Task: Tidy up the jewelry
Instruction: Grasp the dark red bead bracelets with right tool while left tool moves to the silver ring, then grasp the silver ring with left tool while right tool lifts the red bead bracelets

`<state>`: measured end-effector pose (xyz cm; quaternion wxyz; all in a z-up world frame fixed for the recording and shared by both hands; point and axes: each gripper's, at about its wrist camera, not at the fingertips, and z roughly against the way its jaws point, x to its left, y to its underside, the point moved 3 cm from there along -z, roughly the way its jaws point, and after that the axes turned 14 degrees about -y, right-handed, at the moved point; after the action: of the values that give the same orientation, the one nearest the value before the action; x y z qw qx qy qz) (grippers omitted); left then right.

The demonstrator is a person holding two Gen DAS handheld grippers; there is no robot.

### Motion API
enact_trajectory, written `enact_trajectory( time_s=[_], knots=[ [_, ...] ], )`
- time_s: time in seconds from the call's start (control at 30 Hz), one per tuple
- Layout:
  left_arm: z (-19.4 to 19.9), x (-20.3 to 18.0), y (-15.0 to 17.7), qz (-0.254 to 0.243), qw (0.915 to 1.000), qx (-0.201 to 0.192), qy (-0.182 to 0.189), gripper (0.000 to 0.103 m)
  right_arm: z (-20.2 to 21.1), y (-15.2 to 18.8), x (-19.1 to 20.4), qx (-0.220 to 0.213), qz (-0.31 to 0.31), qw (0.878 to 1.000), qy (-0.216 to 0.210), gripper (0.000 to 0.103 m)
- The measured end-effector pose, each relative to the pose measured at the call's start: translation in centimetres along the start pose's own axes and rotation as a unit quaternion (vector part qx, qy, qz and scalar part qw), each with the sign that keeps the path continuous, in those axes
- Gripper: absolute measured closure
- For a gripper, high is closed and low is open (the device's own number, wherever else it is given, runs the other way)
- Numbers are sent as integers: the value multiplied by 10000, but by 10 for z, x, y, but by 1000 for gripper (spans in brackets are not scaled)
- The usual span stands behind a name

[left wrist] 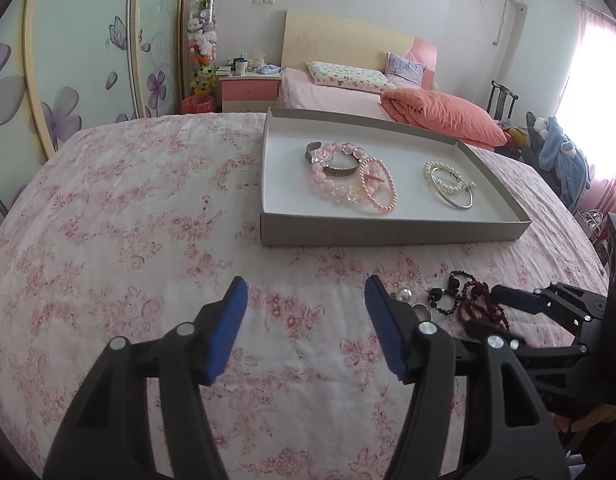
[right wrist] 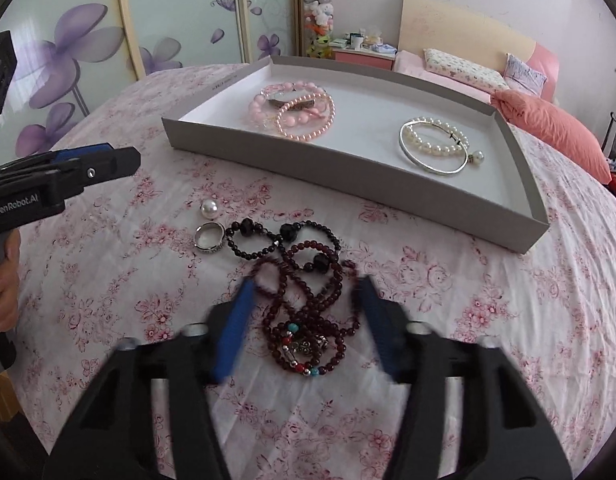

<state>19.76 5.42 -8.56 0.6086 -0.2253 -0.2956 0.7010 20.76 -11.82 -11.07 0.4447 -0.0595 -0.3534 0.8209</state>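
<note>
A grey tray (left wrist: 388, 234) (right wrist: 348, 184) on the floral cloth holds pink bead bracelets (left wrist: 340, 172) (right wrist: 295, 110) and a pearl bracelet with a silver bangle (left wrist: 452, 184) (right wrist: 436, 148). On the cloth in front of the tray lie a dark red bead string (right wrist: 312, 312) (left wrist: 482, 304), a black bead bracelet (right wrist: 267, 240) (left wrist: 448, 296), a silver ring (right wrist: 209, 236) and a loose pearl (right wrist: 208, 208) (left wrist: 404, 295). My right gripper (right wrist: 305, 292) is open, its fingers either side of the red bead string. My left gripper (left wrist: 305, 292) is open and empty over bare cloth, left of the loose pieces.
The cloth-covered table (left wrist: 127, 220) drops off at its rounded edges. Behind it stand a bed with an orange duvet (left wrist: 440, 116), a bedside cabinet (left wrist: 249, 90) and floral wardrobe doors (right wrist: 87, 48). The left gripper's body (right wrist: 47, 184) shows at the left of the right wrist view.
</note>
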Motion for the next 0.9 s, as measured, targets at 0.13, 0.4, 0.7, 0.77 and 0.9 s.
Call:
enact_trajectory(
  time_s=[0.13, 0.4, 0.7, 0.77, 0.9],
  knots=[
    [0, -5, 4, -27, 10000, 37, 60, 42, 6, 6, -1, 23, -64, 10000, -70, 91],
    [1, -20, 14, -177, 9993, 167, 277, 40, 23, 23, -10, -16, -132, 9998, 180, 93],
    [1, -54, 27, -534, 9968, 345, 481, 36, 37, 17, -73, -363, -1189, 9872, 998, 93],
    [-1, -61, 28, -620, 9964, 391, 435, 36, 37, 17, -73, -378, -1159, 9874, 1013, 93],
    [-7, -78, 30, -750, 9953, 468, 407, 45, 37, 19, -73, -373, -1136, 9878, 1003, 93]
  ],
)
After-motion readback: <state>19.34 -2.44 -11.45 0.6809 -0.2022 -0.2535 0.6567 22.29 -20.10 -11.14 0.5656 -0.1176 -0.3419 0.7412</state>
